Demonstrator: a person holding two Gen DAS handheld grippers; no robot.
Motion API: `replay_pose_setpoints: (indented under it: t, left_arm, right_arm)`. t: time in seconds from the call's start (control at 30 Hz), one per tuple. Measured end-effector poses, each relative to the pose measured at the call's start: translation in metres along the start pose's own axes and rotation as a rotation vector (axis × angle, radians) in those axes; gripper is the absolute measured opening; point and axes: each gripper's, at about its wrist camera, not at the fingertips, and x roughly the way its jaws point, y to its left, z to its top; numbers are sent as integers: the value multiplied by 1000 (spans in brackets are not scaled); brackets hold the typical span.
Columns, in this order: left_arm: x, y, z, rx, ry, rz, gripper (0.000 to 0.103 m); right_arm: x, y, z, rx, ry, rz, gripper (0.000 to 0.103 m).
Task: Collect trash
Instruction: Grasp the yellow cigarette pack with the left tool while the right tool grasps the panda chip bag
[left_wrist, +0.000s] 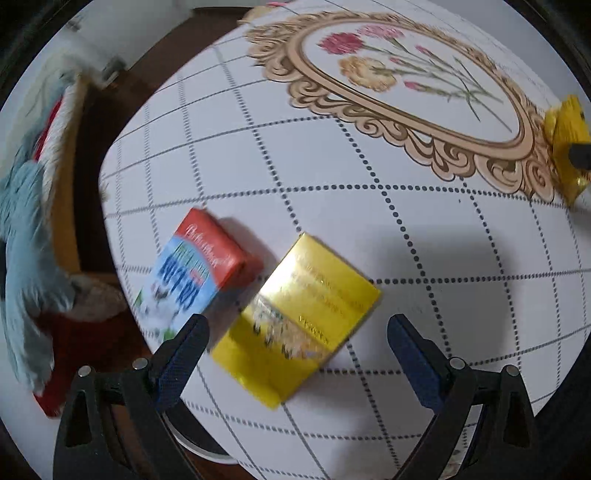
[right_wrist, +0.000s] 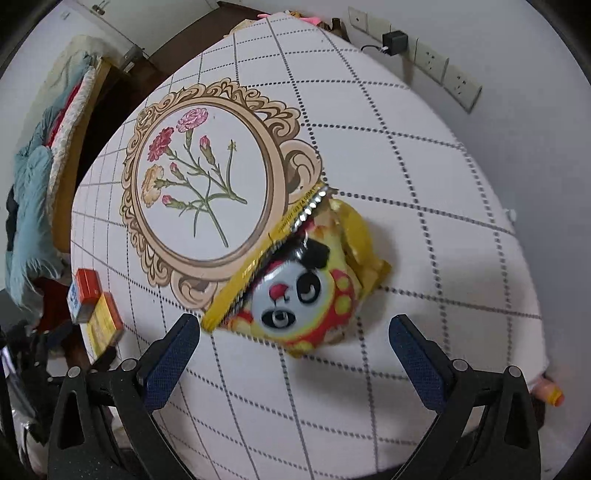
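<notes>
Left gripper (left_wrist: 295, 332) spread wide, nothing between the fingers (left_wrist: 186, 343), hanging over the near edge of the table (left_wrist: 461, 258). Yellow box (left_wrist: 297, 325) lying flat in the gap, closer to the left finger, one corner pointing toward the camera, gold print on top too blurred to read. Touching or nearly touching its far-left side: a small carton (left_wrist: 201, 271) with red top and blue-and-white face, lying tilted at the table's left edge. Tablecloth white with a dotted grid; beyond the boxes an oval ornate frame print (left_wrist: 406, 92) with pink and yellow flowers. Far right of that view, a scrap of yellow wrapper, partly cut off. Off the table to the left, blue and red bedding (left_wrist: 26, 221), blurred. Right gripper (right_wrist: 295, 328) likewise spread wide and empty, fingers (right_wrist: 173, 354) either side of a crumpled yellow snack bag (right_wrist: 303, 280) with a panda face, not touching it. Bag lying just ahead of the fingertips, torn silver-lined edge toward the flower frame, overlapping the frame's border. Same two boxes seen small at the table's left edge, side by side, with the other gripper dark below them. Wall behind with sockets (right_wrist: 443, 70) and a plugged-in black adapter (right_wrist: 394, 40). Small orange-tipped item at the lower right table edge, too little showing to identify.
</notes>
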Motion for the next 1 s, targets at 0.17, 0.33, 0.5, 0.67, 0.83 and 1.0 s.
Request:
replay_pose_setpoints:
  t: [0.17,0.33,0.5,0.67,0.83,1.0]
  left_arm:
    - [4,-4,4,67,-4,-29,92]
    - [-3,-9,5,64,-1,-70,71]
    - [-10,-8,1,-54,19,-149,70]
    - [-21,-7,-7,-238,36,-375,70]
    - [-38,-18,2,-70,-36,-157,70]
    - [-10,-18,7,112,41,-29,78]
  right_arm:
    - [7,3,4,2,-31,30,82]
    - [4,5,0,2,-41,59,62]
    - [2,10,-6,1,-21,101,54]
    - [-1,17,-16,-2,12,166,54]
    - [0,23,-18,-31,40,152,58]
    - [0,24,-8,-58,40,96,62]
